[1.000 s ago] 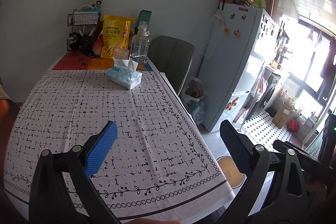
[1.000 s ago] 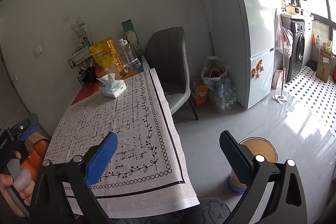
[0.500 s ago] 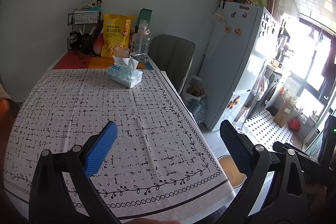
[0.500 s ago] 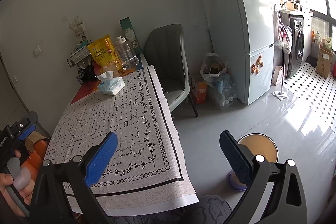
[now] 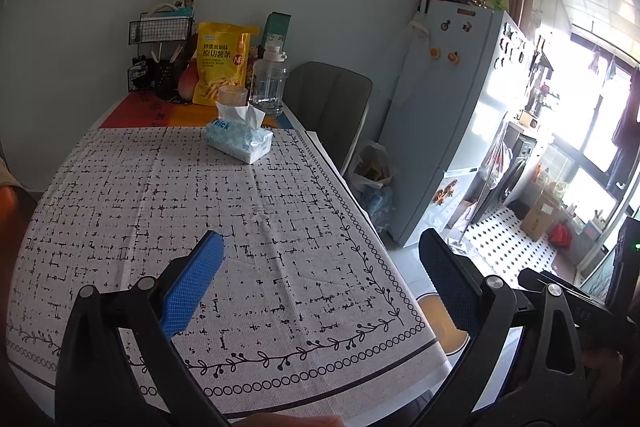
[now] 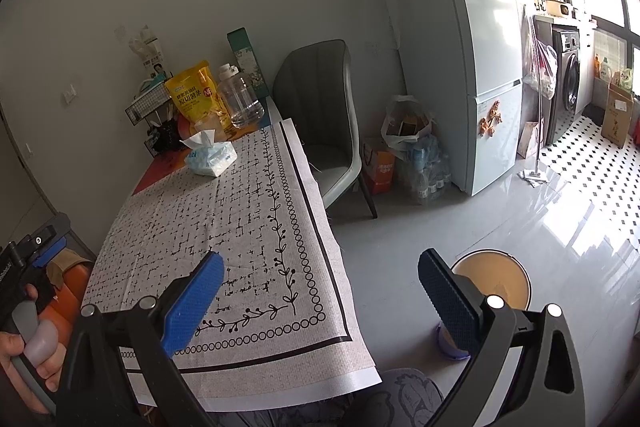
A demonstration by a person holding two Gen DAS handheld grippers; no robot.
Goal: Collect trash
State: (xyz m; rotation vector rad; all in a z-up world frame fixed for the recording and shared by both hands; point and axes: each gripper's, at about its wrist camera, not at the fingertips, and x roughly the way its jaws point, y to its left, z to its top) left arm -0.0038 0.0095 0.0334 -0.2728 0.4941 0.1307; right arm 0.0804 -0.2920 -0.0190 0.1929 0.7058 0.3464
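Tablecloth (image 5: 248, 227) edge lies below both spread tools, bin (image 6: 494, 279) beside.

Both grippers have black triangular frames with silver screws and blue textured fingers (image 5: 192, 285); bare-skinned hand (image 6: 24, 351).

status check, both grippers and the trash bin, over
Left gripper open, empty, over tablecloth. Right gripper open, empty. Trash bin on floor beside table, nothing blocking it. No loose trash visible on cloth.

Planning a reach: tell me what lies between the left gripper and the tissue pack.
Only bare patterned tablecloth between the left gripper and the tissue pack, per the left wrist view.
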